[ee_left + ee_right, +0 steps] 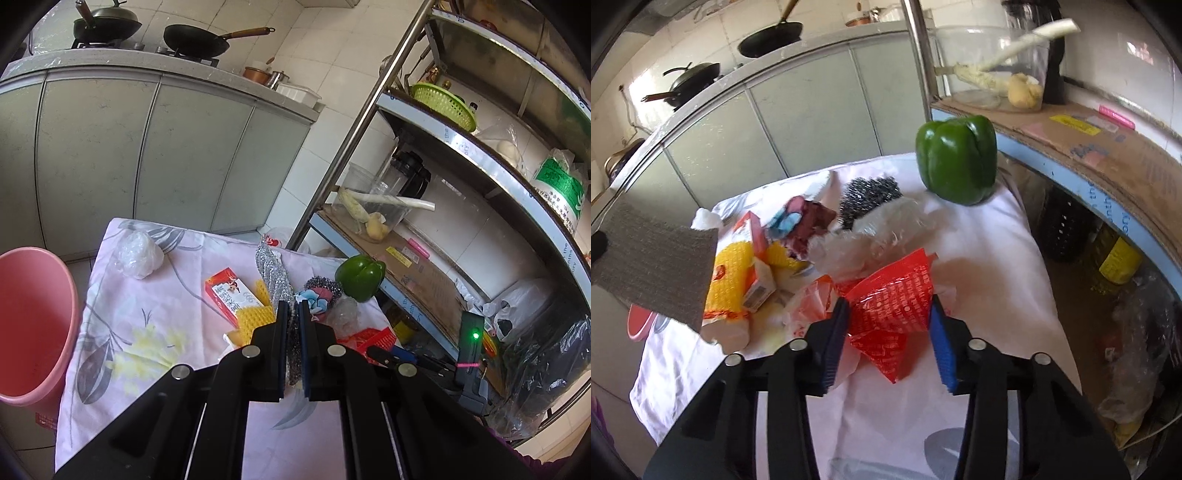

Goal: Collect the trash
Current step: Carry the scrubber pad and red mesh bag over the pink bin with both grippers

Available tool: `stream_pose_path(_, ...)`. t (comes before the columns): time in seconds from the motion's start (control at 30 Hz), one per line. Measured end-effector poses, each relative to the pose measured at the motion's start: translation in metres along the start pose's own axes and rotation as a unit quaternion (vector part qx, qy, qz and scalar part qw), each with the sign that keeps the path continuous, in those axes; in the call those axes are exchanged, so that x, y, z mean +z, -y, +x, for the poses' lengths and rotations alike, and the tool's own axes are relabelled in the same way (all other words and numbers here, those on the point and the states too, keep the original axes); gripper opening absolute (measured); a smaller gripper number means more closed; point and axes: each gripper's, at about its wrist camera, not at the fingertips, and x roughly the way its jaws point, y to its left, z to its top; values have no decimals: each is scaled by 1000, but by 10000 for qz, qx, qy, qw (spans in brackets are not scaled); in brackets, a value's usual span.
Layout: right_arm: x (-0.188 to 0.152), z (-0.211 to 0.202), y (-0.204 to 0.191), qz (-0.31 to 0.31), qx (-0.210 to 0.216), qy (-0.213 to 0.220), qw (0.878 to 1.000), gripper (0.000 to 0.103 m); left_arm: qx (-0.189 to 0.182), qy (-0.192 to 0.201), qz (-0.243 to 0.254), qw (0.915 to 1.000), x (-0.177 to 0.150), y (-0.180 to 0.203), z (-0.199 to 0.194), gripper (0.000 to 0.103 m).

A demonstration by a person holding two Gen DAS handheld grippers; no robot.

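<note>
Silver scouring cloth [275,275] edge-up (lengthwise along left claw [293,306]).

The left claw [294,306] points forward and somewhat downward, its two black arms converging to a pair of dark fingers that stand almost together. Pinched between their pads is a thin, silvery-grey woven scouring pad [272,271], which rises past the tips. In the right wrist view that same pad hangs at the far left edge, with a small part of the black left claw beside it.

The right claw [889,312] tilts more steeply downward. Its blue-padded fingers [942,339] stand partly apart, one on each side of a crumpled red printed plastic wrapper [892,306], both pads touching the wrapper's edges.
</note>
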Motion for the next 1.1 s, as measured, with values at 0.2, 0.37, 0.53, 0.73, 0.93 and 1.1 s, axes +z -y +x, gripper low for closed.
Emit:
stream_pose_path(0.2,18,-35,-11,-217,-28,456,9987,33,-26,300,-26,9995,8,-5,-18,5)
stream_pose_path(0.37,38,-60,-34,-463,151,747,9960,33,124,665,-74,9977,18,-15,-45,5)
stream_pose_path(0.53,52,-65,-80,-914,515,888,9905,33,445,1032,-157,9935,24,-32,-77,5)
stream_pose_path(0.73,61,-49,-144,-1349,1198,748,9808,33,955,1311,-315,9863,23,-62,-112,5)
stream_pose_path(0.93,58,-28,-220,-1841,1816,519,9646,33,1612,1386,-569,9755,12,-106,-142,5)
stream_pose_path(1.1,48,-8,-282,-2255,2187,235,9491,33,2091,1348,-824,9650,1,-143,-155,5)
